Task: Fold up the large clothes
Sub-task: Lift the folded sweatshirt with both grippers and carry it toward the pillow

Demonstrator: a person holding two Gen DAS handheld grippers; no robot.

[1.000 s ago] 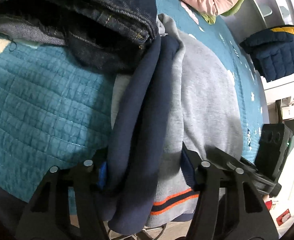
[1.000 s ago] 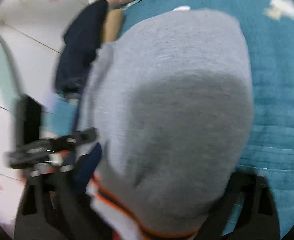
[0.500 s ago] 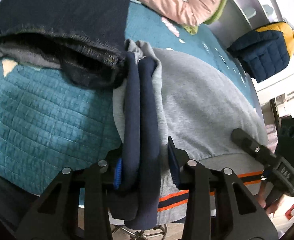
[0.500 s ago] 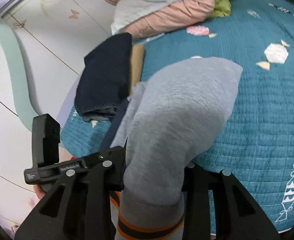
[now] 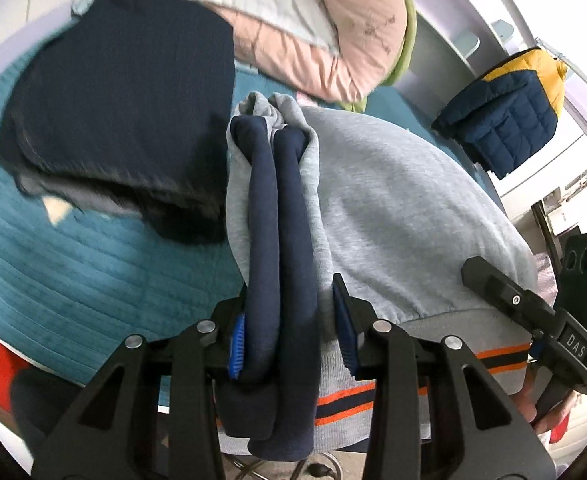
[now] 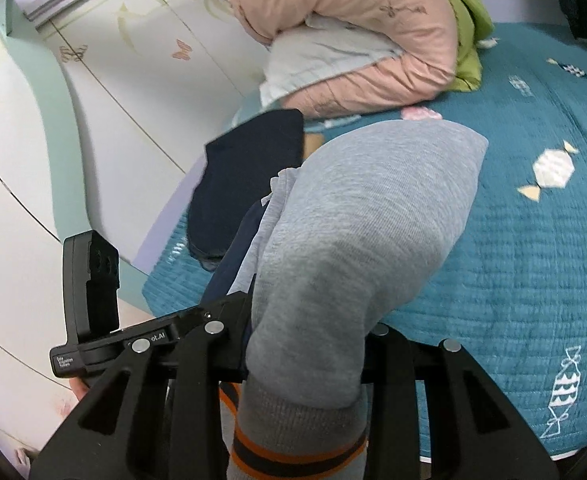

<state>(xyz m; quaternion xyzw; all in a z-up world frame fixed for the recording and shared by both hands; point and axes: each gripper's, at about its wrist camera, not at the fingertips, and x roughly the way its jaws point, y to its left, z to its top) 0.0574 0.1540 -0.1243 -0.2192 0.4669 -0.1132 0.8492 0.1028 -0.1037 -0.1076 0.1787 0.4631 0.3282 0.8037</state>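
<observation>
A bed covered with a teal quilted spread printed with white candy shapes takes up most of both views. At its far end lies a rolled pink duvet with a white lining and a green edge.

The grey sweatshirt is folded into a thick bundle whose long axis runs from the near edge of the bed, where both claws hold it, away toward the pink duvet. Its ribbed hem with orange and dark stripes points toward the cameras and hangs just past the bed edge. Its rounded far end rests on the spread. Two navy sleeves lie side by side along the bundle's left edge, parallel to its long axis, cuffs toward the hem.

Just beside the bundle on its left, a folded dark denim garment lies flat on the spread, touching or nearly touching the grey fabric. A navy-and-yellow puffer jacket hangs off to the right beyond the bed.

The left claw pinches the navy sleeves and the grey layer by them between its blue pads. The right claw is pressed onto the hem end of the sweatshirt, its fingers hidden by the cloth.
</observation>
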